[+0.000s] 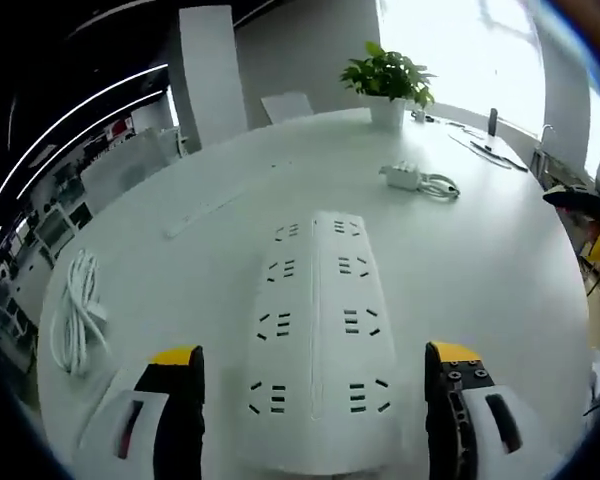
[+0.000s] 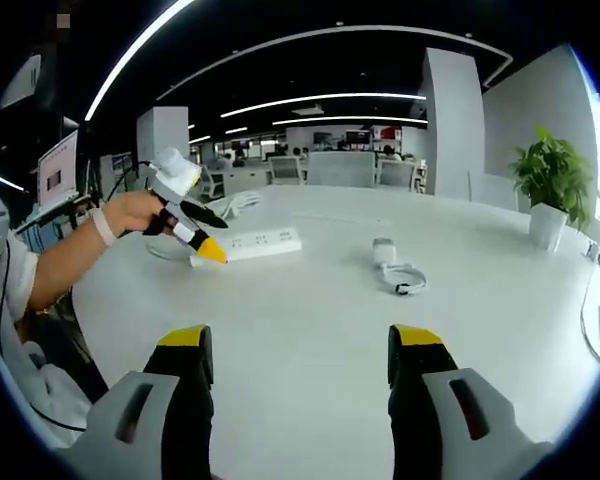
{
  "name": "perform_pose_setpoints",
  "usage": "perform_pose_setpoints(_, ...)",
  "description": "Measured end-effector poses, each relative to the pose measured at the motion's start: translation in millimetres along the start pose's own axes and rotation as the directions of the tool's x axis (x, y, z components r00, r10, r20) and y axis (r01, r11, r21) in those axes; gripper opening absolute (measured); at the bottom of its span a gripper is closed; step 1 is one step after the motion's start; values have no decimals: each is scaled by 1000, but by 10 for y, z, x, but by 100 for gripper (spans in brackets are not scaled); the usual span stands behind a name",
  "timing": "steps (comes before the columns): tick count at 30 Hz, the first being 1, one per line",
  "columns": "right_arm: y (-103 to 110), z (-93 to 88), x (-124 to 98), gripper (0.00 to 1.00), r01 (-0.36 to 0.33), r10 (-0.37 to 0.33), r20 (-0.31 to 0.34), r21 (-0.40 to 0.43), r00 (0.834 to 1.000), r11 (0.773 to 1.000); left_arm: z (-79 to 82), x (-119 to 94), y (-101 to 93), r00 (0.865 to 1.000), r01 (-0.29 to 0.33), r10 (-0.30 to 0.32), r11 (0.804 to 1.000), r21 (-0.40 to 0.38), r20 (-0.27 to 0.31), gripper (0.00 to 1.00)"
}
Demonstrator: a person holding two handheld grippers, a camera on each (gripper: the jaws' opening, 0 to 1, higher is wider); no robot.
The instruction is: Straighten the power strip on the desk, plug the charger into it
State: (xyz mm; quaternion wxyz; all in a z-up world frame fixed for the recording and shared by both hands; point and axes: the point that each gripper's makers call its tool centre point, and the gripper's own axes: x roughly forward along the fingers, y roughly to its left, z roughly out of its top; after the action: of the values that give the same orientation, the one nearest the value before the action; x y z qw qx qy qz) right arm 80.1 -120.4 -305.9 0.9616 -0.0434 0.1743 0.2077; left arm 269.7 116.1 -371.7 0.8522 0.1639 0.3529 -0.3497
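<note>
While left claw (image 1: pixel 315 365) straddles power strip (image 1: pixel 320 330), jaws wide, right claw (image 2: pixel 302 350), wide, empty, faces charger (image 2: pixel 384 251) beyond on desk (image 2: pixel 480 330).

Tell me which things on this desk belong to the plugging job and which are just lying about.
For the job:
power strip
charger with its cable
left gripper
right gripper

Lying about:
potted plant
coiled white cord

Power strip's (image 1: pixel 320 340) near end cut off below the frame

White desk (image 1: pixel 500 270) carries power strip (image 1: pixel 320 330), charger (image 1: pixel 402 177), potted plant (image 1: pixel 388 85), coiled cable (image 1: pixel 77 310).
</note>
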Motion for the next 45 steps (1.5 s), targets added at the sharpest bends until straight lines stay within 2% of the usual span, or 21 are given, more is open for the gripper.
perform_pose_setpoints(3,15,2,1,70,-5,5,1,1,1000,1000,-34,47,13,1000,5,-4,1000,5,-27,88)
perform_pose_setpoints(12,11,-12,-18,70,-11,11,-1,4,1000,1000,-50,86,49,999,36,-37,999,-26,-37,88)
perform_pose_setpoints(17,20,-15,-29,71,-17,17,2,7,1000,1000,-60,87,-14,996,79,-81,996,-50,-36,82)
perform_pose_setpoints(27,10,-39,-39,71,-21,21,-3,9,1000,1000,-42,114,-33,994,98,-99,995,-37,-37,79)
perform_pose_setpoints(34,40,-35,-13,70,-39,39,-17,-13,999,999,-76,67,-144,992,122,-123,992,-15,-38,74)
perform_pose_setpoints(40,169,12,66,70,-82,80,-38,-61,996,995,-101,50,-170,991,122,-123,992,-12,-48,74)
perform_pose_setpoints(44,225,142,198,69,-160,149,-74,-175,986,971,-108,41,-189,991,127,-128,992,-8,-44,74)
perform_pose_setpoints(45,224,201,251,69,-187,173,-84,-212,981,959,-111,39,-197,991,126,-126,992,-7,-44,74)
